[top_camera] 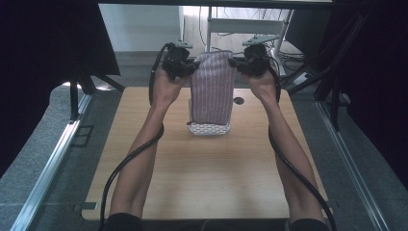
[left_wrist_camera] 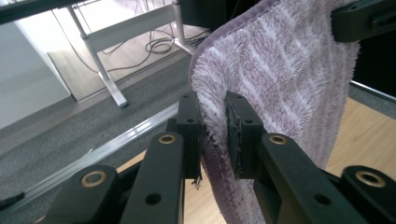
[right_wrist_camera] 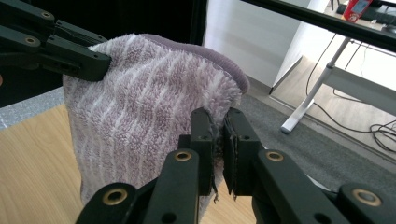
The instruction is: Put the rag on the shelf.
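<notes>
Two tongs of mine hold one towel (top_camera: 212,86) up above the far half of the desk (top_camera: 207,178). My left tongs (top_camera: 192,68) are nearly closed, pinching the towel's left upper edge; in the left gripper view the pile is squeezed thin between the left tongs (left_wrist_camera: 214,126), and the hem runs down out of the bottom of the picture. My right tongs (top_camera: 233,61) grip the opposite upper edge the same way; in the right gripper view the right tongs (right_wrist_camera: 218,140) are clamped with only a slim gap where the cloth sits.

Between the two tongs the towel hangs as a striped, purplish sheet, its top edge folded over. Its lower end hides most of a white patterned thing (top_camera: 209,128) lying on the desk just below; I cannot tell what that is, nor whether the towel touches it. Beside my right hand (top_camera: 262,84), a small dark round spot (top_camera: 238,100) on the desk is too small to make out.
</notes>
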### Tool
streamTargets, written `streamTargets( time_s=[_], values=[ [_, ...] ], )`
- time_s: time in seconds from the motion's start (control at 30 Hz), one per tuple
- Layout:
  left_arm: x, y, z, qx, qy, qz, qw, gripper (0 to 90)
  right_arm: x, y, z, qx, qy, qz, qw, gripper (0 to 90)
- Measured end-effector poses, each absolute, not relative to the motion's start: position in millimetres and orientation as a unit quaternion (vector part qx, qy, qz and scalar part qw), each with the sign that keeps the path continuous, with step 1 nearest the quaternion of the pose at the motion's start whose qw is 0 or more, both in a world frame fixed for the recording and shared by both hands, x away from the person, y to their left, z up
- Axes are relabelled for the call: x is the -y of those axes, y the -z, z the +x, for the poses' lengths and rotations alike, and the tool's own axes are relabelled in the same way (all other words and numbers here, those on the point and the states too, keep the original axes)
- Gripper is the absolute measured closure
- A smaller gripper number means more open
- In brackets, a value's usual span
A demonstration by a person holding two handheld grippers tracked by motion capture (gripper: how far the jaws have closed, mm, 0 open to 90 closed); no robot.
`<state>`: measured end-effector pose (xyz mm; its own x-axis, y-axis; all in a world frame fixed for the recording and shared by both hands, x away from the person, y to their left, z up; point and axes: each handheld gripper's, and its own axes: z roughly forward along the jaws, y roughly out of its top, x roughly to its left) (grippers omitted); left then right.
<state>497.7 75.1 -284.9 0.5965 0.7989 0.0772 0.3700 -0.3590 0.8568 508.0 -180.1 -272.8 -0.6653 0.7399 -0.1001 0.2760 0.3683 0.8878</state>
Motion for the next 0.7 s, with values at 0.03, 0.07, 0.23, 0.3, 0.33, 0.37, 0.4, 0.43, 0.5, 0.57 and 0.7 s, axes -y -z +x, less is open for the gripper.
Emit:
streamTargets(
  time_s=[0.03, 0.07, 0.23, 0.3, 0.33, 0.37, 0.4, 0.43, 0.5, 0.57, 0.7],
  values=[
    [-74.8, 286.8, 500.4, -0.375, -0.251, 0.784, 0.425, 76.5, 179.9, 273.8, 509.5, -0.788, -0.46, 0.323, 0.253, 82.6],
    [-74.5, 287.7, 501.6, -0.378, -0.251, 0.784, 0.424, 76.2, 179.4, 275.5, 511.8, -0.787, -0.46, 0.325, 0.252, 82.4],
    [-73.7, 294.1, 510.9, -0.388, -0.255, 0.782, 0.416, 74.8, 179.1, 281.7, 520.5, -0.785, -0.459, 0.333, 0.248, 81.4],
    [-73.2, 297.4, 515.0, -0.392, -0.254, 0.782, 0.412, 74.8, 178.5, 284.3, 523.6, -0.785, -0.459, 0.335, 0.249, 81.3],
    [-72.8, 298.6, 516.6, -0.394, -0.255, 0.783, 0.409, 74.5, 178.1, 286.1, 525.7, -0.785, -0.458, 0.338, 0.247, 81.2],
    [-72.6, 300.6, 519.1, -0.396, -0.255, 0.783, 0.406, 74.4, 177.8, 287.4, 527.2, -0.785, -0.457, 0.339, 0.245, 81.1],
    [-72.5, 301.8, 520.7, -0.398, -0.256, 0.784, 0.403, 74.3, 177.3, 289.5, 529.5, -0.785, -0.455, 0.342, 0.244, 81.0],
    [-72.3, 303.6, 522.8, -0.399, -0.255, 0.784, 0.4, 74.2, 176.9, 290.9, 530.9, -0.786, -0.454, 0.343, 0.243, 80.9],
    [-71.0, 307.6, 527.1, -0.403, -0.257, 0.785, 0.394, 74.2, 175.8, 294.5, 534.7, -0.786, -0.45, 0.347, 0.242, 80.9],
    [-69.9, 312.1, 531.4, -0.406, -0.256, 0.786, 0.389, 74.1, 174.6, 297.5, 538.1, -0.788, -0.445, 0.351, 0.24, 81.0],
    [-67.8, 323.7, 539.8, -0.412, -0.25, 0.791, 0.377, 73.8, 172.7, 305.6, 546.9, -0.793, -0.431, 0.361, 0.234, 80.9]
  ],
)
